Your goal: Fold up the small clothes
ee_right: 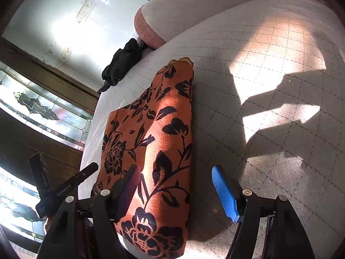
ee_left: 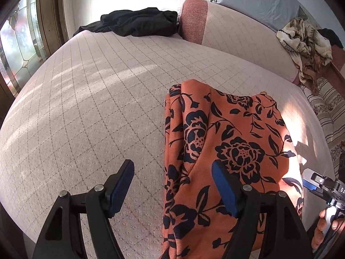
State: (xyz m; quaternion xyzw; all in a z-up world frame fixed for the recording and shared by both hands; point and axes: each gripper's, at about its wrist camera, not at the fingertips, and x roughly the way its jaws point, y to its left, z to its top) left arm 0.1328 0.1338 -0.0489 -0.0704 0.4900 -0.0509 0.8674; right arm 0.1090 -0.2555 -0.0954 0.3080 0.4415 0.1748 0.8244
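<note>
An orange garment with a dark floral print [ee_left: 226, 142] lies folded in a long strip on the pale quilted bed [ee_left: 97, 108]. My left gripper [ee_left: 172, 188] hangs open above its near left edge. One blue pad is over the cloth and the other over bare quilt, and neither pad presses anything. In the right wrist view the same garment [ee_right: 155, 151] runs away from me. My right gripper [ee_right: 175, 193] is open over its right edge, with the left finger above the cloth and the right finger above the quilt. Each gripper shows at the edge of the other's view: the right gripper [ee_left: 312, 183] and the left gripper [ee_right: 64, 185].
A black garment [ee_left: 140, 21] lies bunched at the far left end of the bed, beside a pink bolster [ee_left: 194, 19]. A crumpled patterned cloth [ee_left: 306, 43] and striped bedding [ee_left: 330, 112] sit on the right. A leaded glass panel [ee_left: 19, 43] stands left of the bed.
</note>
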